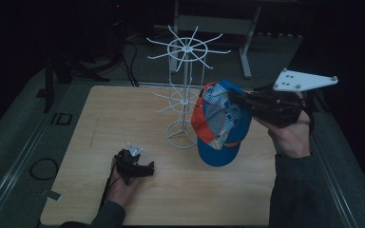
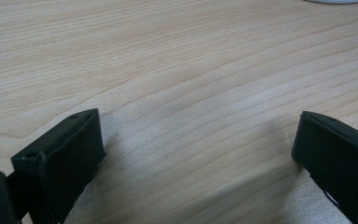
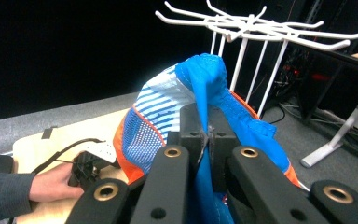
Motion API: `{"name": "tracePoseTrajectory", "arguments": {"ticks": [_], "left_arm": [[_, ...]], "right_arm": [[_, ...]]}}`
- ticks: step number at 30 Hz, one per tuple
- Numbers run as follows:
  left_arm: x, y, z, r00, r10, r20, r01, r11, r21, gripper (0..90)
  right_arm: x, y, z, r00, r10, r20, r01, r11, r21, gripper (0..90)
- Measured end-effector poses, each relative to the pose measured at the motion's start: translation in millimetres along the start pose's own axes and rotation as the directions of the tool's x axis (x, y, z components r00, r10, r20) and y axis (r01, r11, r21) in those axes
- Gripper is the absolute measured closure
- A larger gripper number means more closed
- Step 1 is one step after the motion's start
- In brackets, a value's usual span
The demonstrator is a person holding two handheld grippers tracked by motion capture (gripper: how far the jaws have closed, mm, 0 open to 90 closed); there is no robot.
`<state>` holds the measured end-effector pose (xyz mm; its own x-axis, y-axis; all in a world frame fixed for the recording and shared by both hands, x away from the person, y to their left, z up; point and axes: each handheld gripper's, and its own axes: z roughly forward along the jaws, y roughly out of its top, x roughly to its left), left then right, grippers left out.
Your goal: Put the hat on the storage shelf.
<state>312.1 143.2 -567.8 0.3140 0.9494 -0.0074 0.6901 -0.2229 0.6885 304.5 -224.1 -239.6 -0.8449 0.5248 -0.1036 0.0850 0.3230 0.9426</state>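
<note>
The right claw (image 1: pixel 234 98) is clamped tight on a fold of the blue cap (image 1: pixel 221 124), its two jaws pressed together on the fabric near the crown, as the right gripper view shows (image 3: pixel 208 135). Held by that one pinch of cloth, the cap hangs free in the air just to the right of the white wire rack (image 1: pixel 185 90), close beside its pole but apparently not touching it, and clear of the table (image 1: pixel 123 114). Gripping it high like this probably lets the cap dangle open, so that a loop or its rim can be slipped over one of the rack's hooked arms (image 3: pixel 242 25), which spread above and beyond the cap in the right gripper view. The cap's long axis runs roughly up and down: the pinched crown is uppermost, next to the rack's lower ring of hooks, and the blue brim (image 1: pixel 217 156) points downward toward the table beside the rack's round base. The mesh and orange-edged inside face the rack. The left claw (image 1: pixel 145 167) rests on the table in front and to the left of the rack's base, jaws spread wide with only bare wood between them (image 2: pixel 191 154), holding nothing; it seems parked out of the way.
</note>
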Motion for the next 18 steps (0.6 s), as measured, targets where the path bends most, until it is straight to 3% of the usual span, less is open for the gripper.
{"name": "tracePoseTrajectory", "arguments": {"ticks": [18], "left_arm": [[0.0, 0.0, 0.0, 1.0000, 0.000, 0.000, 0.000, 1.0000, 0.000, 2.4]], "right_arm": [[1.2, 5.6, -6.6, 0.9999, 0.004, 0.017, -0.003, 0.999, -0.053, 87.9]]}}
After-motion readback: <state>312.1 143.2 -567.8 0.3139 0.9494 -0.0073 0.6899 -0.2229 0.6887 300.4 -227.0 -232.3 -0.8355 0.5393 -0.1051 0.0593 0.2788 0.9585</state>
